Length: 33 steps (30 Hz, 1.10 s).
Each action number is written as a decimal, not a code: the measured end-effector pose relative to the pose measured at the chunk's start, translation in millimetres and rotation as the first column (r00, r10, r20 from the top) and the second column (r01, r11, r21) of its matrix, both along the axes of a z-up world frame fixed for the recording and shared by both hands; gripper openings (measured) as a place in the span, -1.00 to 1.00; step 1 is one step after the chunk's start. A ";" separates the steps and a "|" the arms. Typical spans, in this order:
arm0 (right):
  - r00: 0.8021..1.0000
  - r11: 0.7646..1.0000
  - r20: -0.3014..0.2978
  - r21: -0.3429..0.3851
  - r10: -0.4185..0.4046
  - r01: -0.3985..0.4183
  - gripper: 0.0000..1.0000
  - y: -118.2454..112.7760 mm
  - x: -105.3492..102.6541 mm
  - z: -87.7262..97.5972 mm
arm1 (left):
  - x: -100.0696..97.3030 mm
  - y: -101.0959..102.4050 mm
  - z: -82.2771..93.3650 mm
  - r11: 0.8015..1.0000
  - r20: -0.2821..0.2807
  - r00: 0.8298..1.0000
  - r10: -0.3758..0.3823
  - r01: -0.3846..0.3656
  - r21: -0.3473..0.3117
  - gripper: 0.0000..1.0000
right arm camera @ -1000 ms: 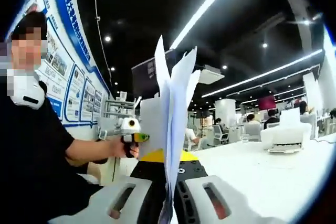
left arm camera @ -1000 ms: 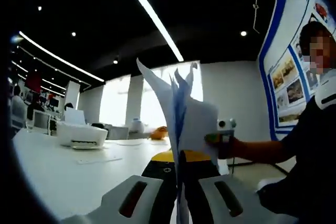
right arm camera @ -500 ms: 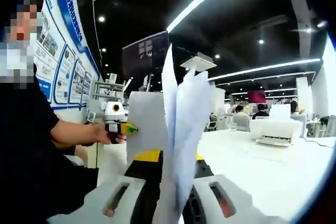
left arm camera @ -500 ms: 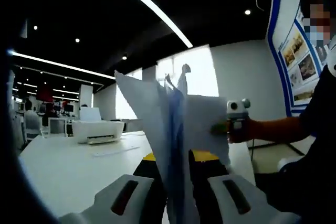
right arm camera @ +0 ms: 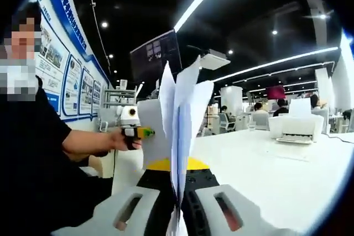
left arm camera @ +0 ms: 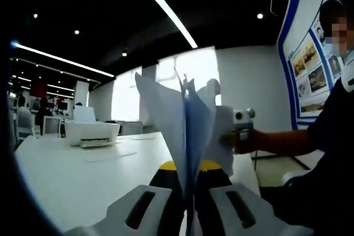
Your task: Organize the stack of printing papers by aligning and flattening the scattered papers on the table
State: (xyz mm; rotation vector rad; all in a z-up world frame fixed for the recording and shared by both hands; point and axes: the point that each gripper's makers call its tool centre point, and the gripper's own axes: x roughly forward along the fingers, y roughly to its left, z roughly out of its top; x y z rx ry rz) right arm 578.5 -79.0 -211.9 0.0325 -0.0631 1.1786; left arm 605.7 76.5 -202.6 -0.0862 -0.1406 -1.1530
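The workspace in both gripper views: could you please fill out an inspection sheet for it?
Surface: white table, mostly bare.
Job's things: stack of papers held upright off the table, sheets fanned and uneven at the top.
Clutter: white printer; loose sheet lying flat near it.
Grippers: left tongs and right tongs both shut on the papers, from opposite sides.
Cables: nothing seen.
Surroundings: open office, ceiling light strips, blue poster wall, people seated far off.

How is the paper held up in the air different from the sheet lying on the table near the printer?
The held papers are a bunch of sheets standing on edge, fanned apart at the top, clamped by both grippers. The loose sheet is single and lies flat on the white table, in front of the printer, with nothing holding it. Both look like plain white printing paper.
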 end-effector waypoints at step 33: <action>0.998 1.000 -0.052 0.006 0.027 -0.027 -1.00 5.5 -8.1 6.5 | -4.6 -6.7 0.4 0.999 -0.055 0.997 -0.052 0.053 0.009 -0.89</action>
